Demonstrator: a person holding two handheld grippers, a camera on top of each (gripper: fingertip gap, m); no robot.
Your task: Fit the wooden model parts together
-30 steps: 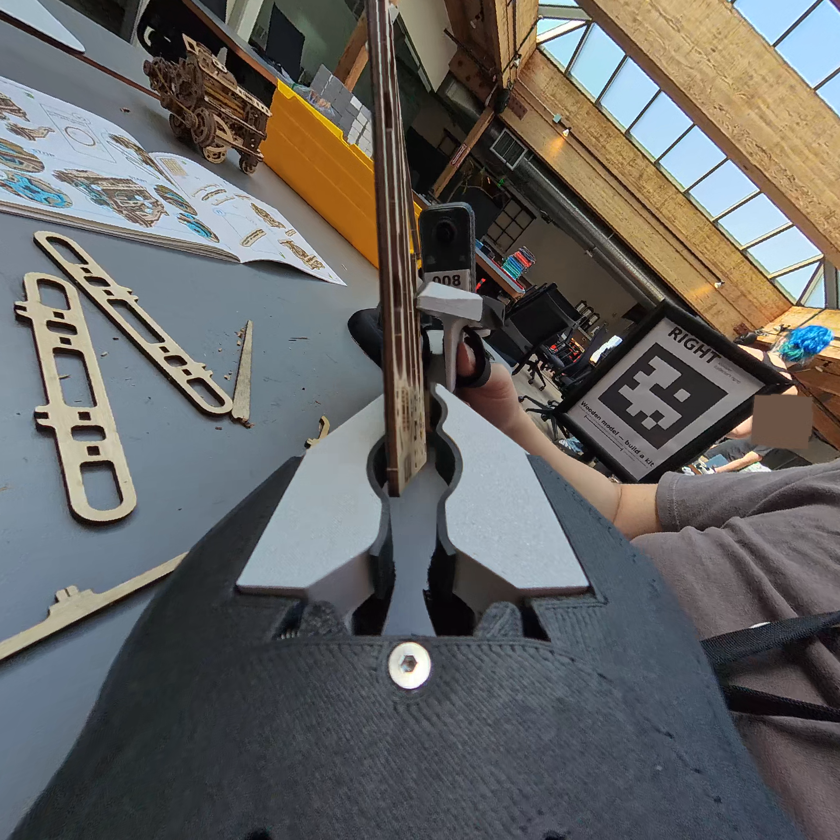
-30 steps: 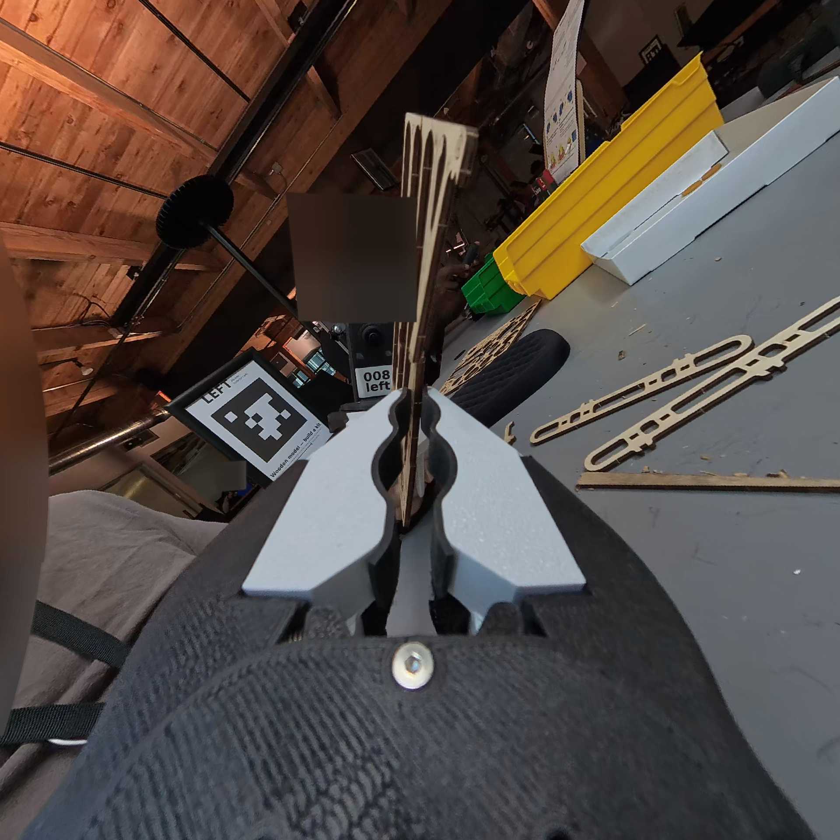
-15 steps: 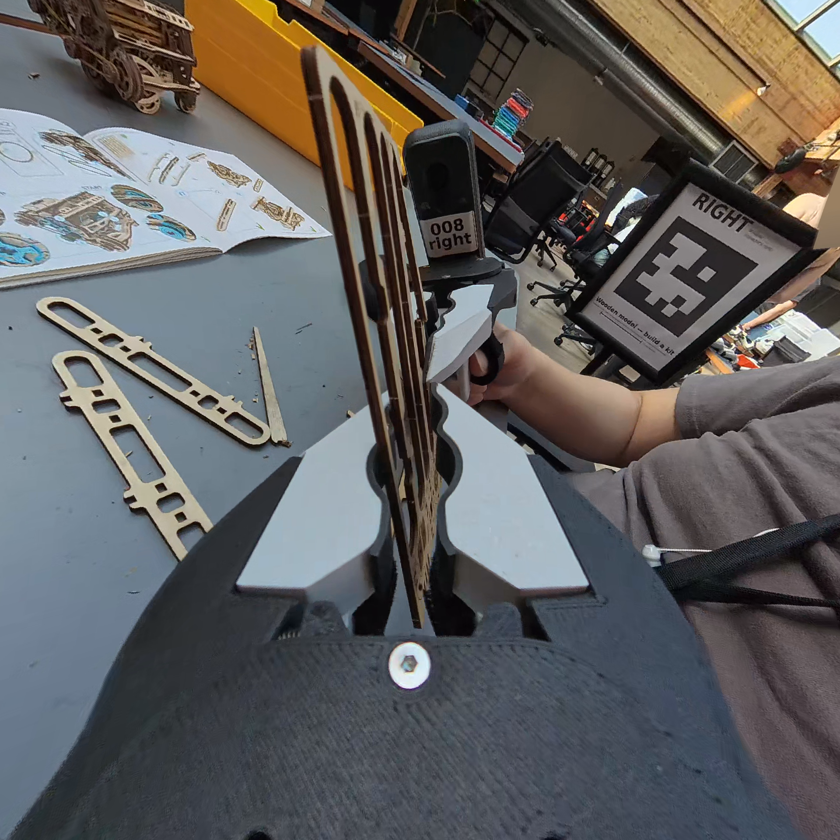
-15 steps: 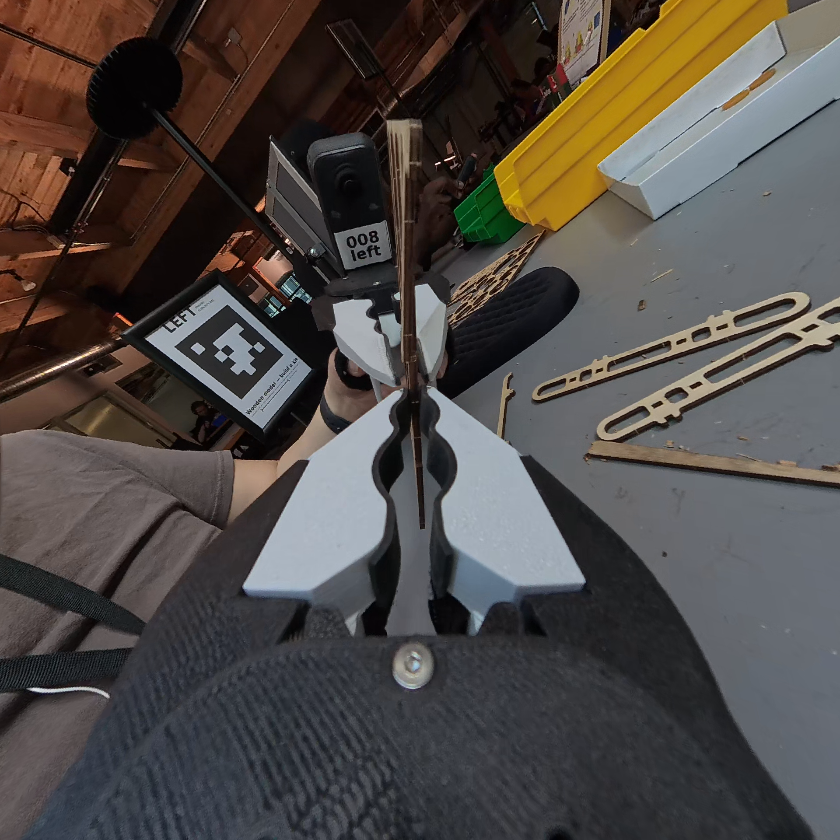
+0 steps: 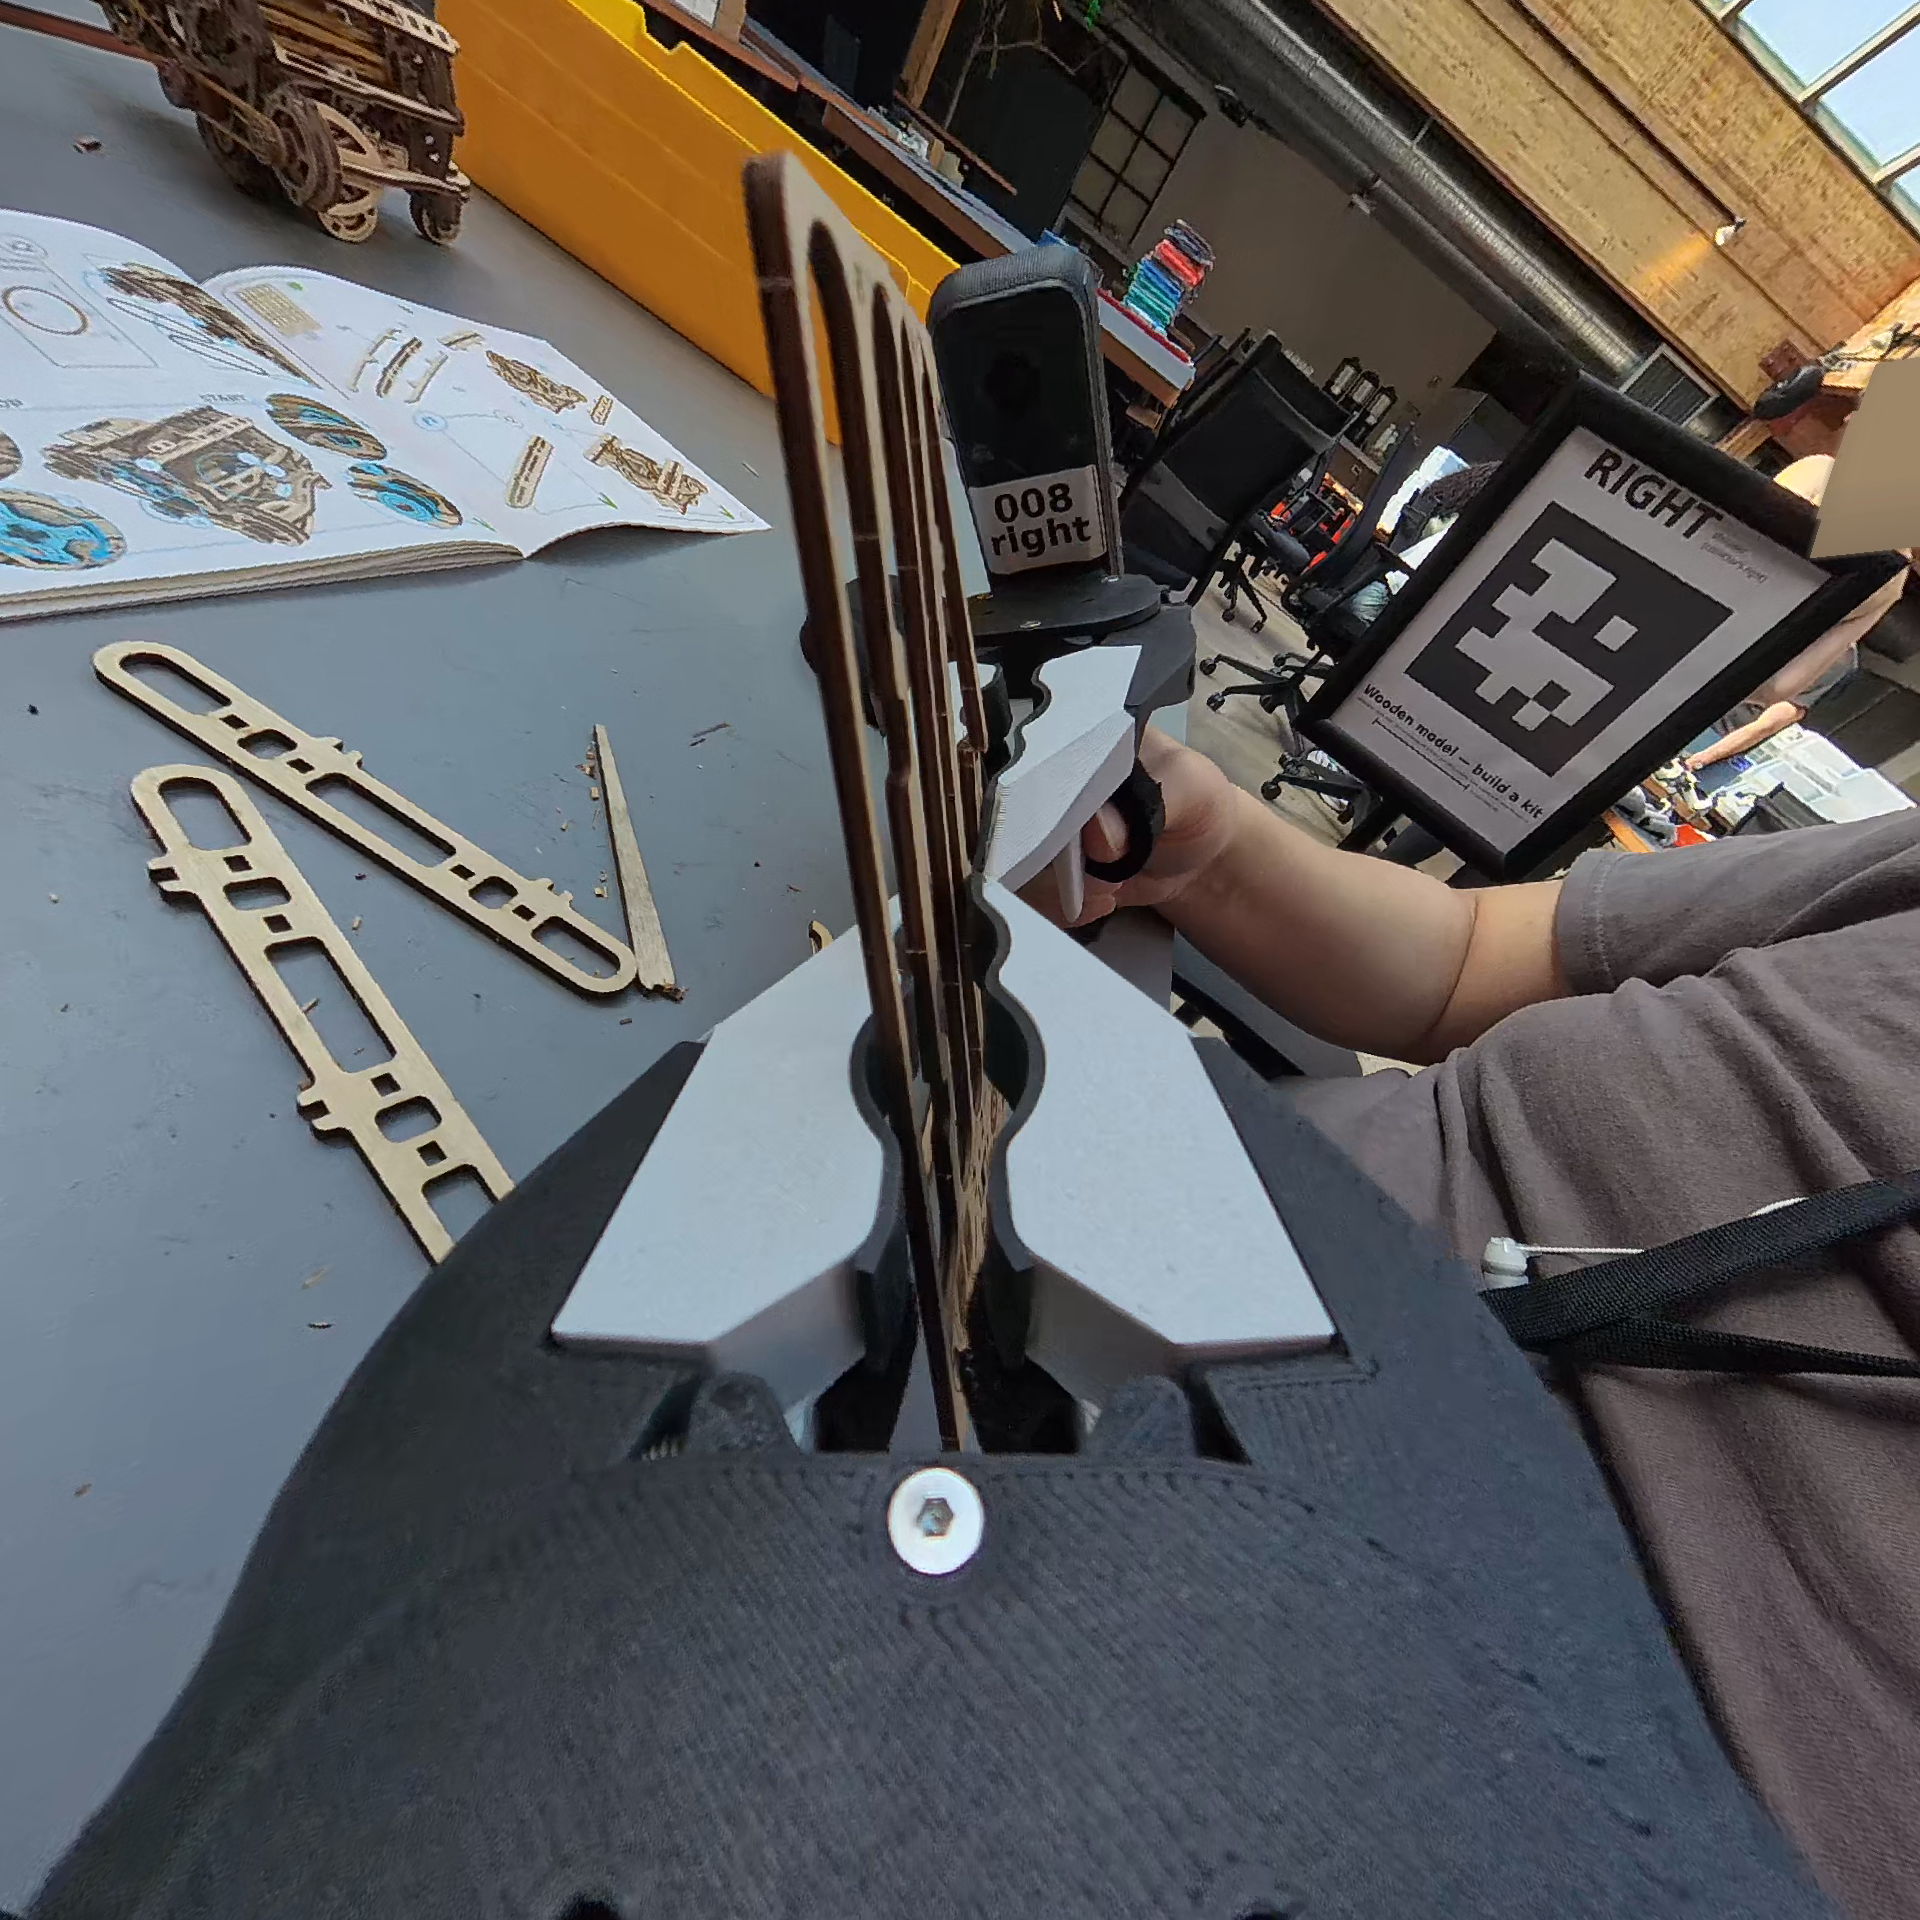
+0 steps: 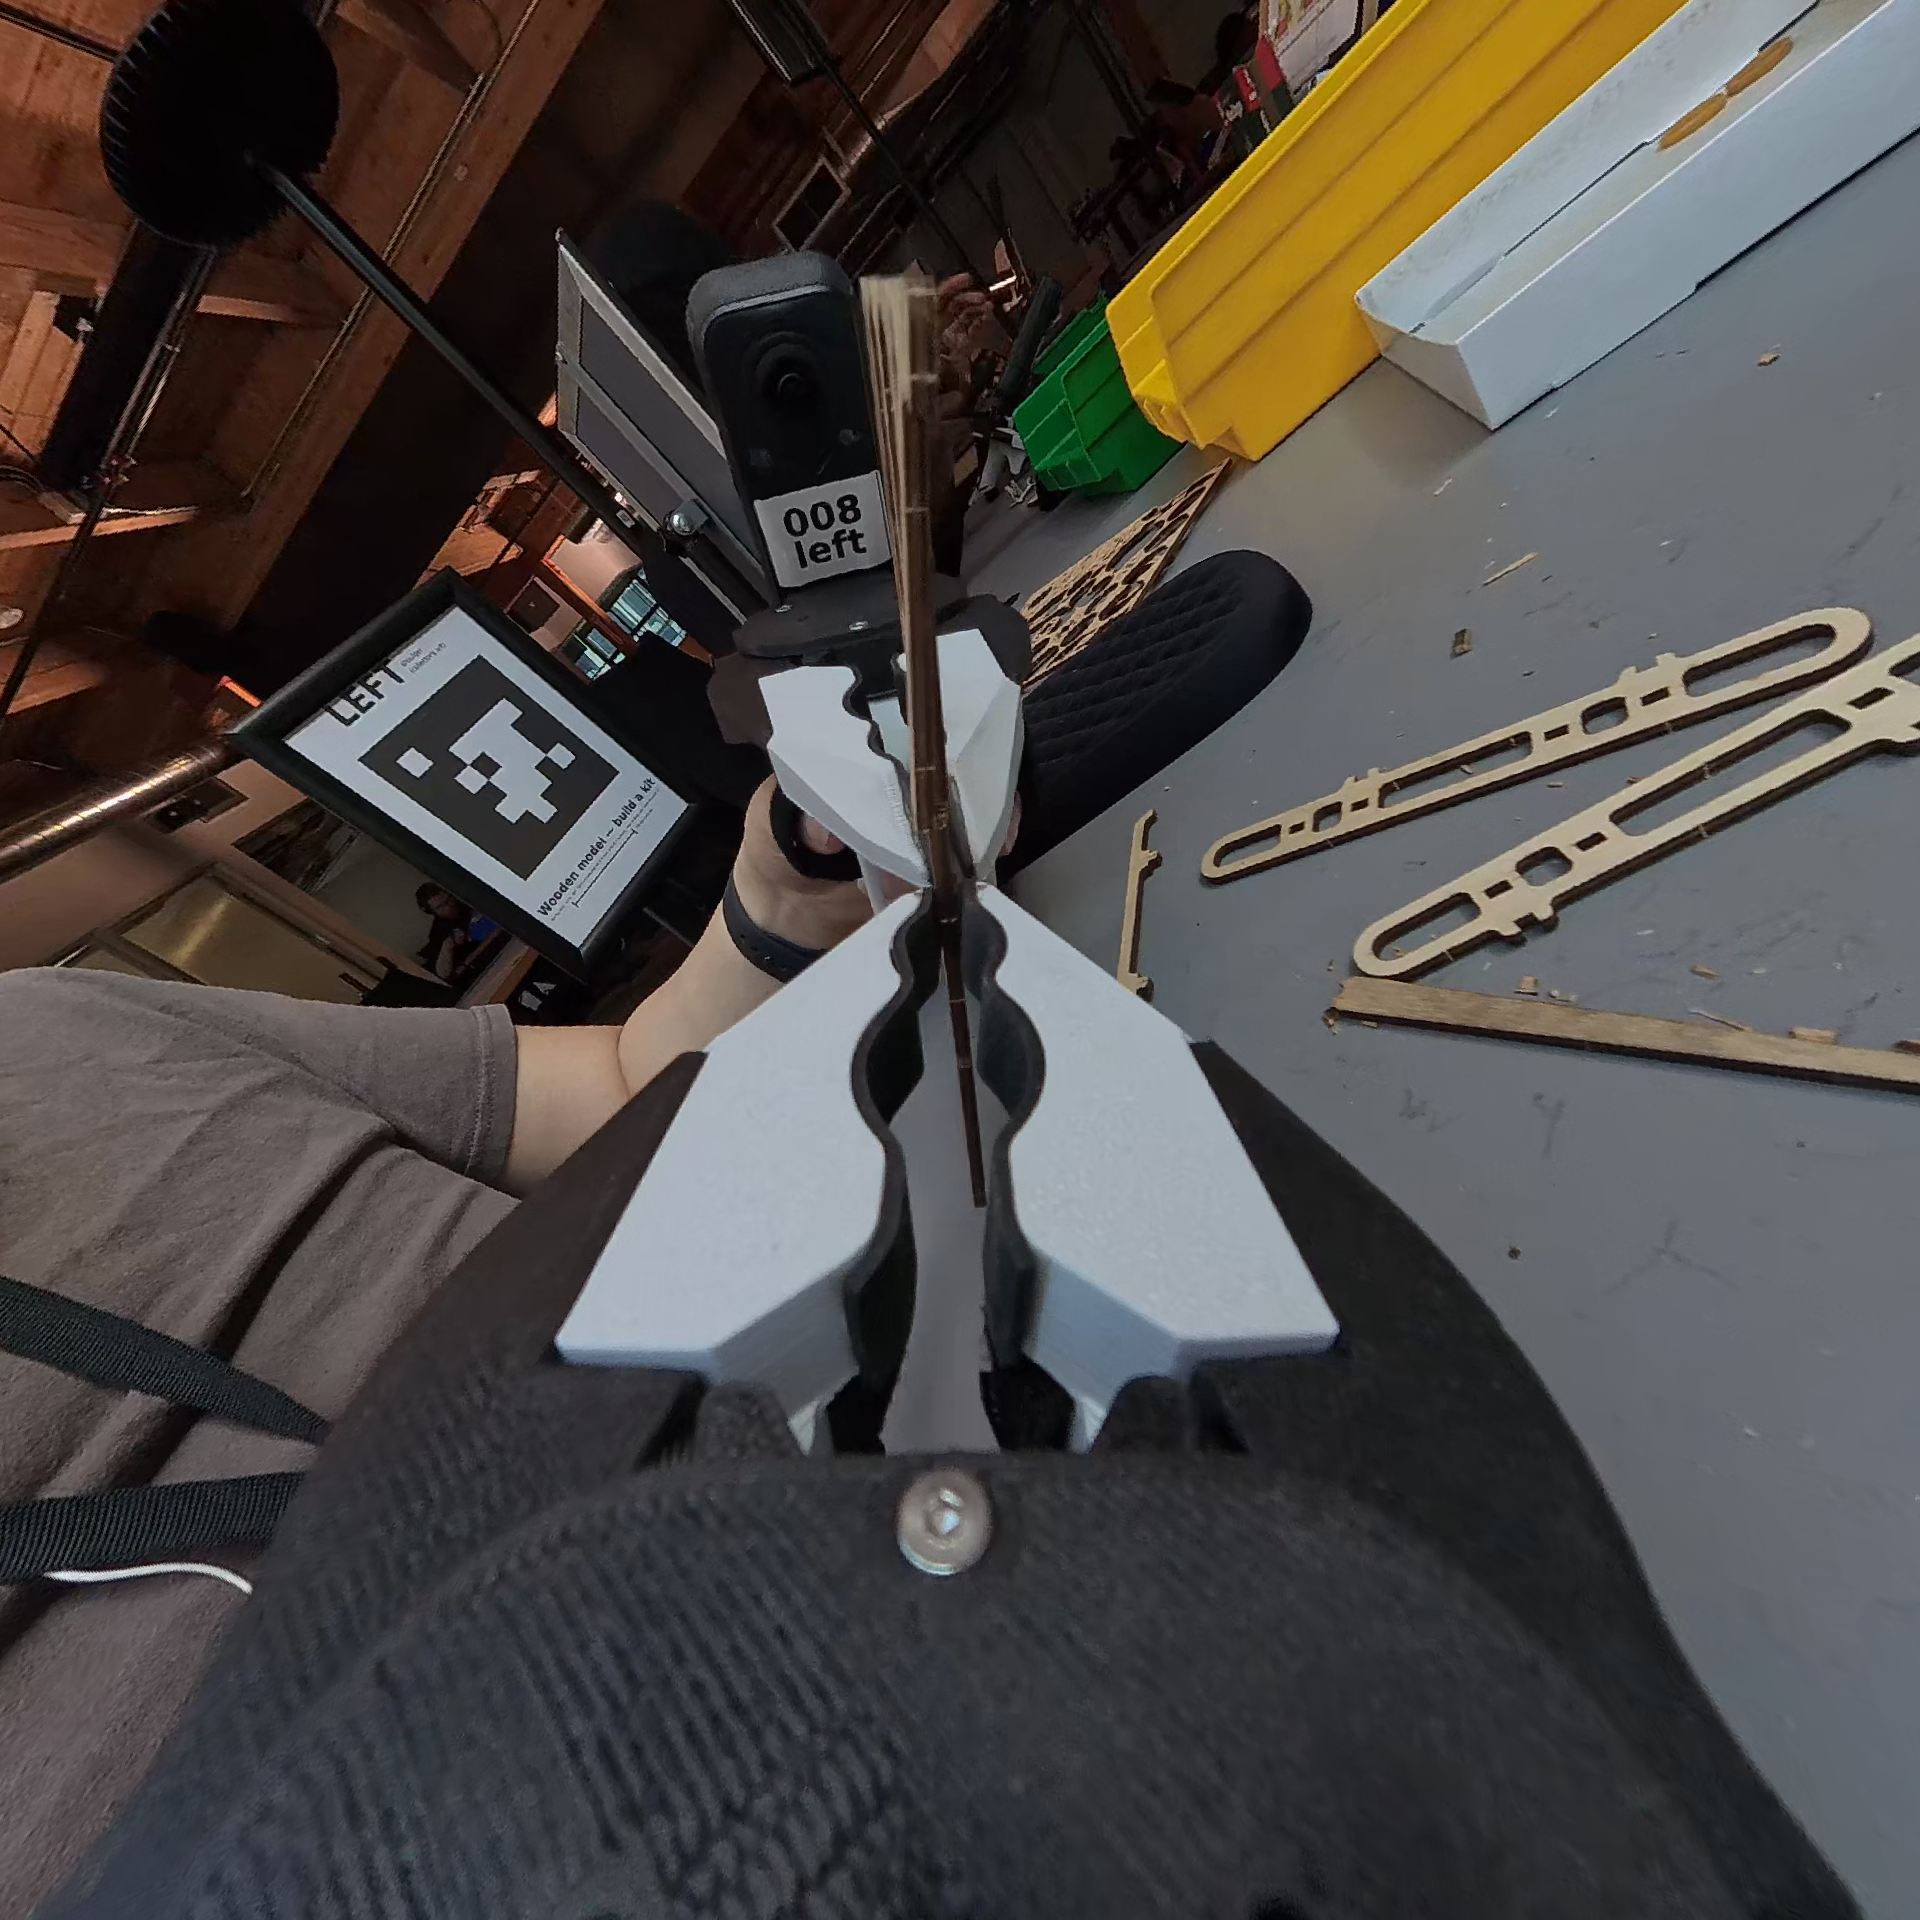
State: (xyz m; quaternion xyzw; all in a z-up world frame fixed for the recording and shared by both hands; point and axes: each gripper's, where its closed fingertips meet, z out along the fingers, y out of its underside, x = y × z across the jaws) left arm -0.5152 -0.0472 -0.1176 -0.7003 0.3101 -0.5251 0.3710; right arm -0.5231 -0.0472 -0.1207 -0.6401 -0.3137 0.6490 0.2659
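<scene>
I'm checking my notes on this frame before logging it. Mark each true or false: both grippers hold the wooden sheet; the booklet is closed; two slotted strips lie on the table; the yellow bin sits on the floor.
1. Both the left gripper and right gripper clamp the wooden sheet: true.
2. The booklet is closed: false, it lies open.
3. Two slotted strips lie flat on the table: true.
4. The yellow bin sits on the floor: false, it rests on the table.

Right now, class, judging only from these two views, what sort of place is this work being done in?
Probably a shared workshop or makerspace: a grey worktable strewn with laser-cut wooden strips, stacked yellow parts bins, office chairs beyond, under exposed timber beams.
</scene>
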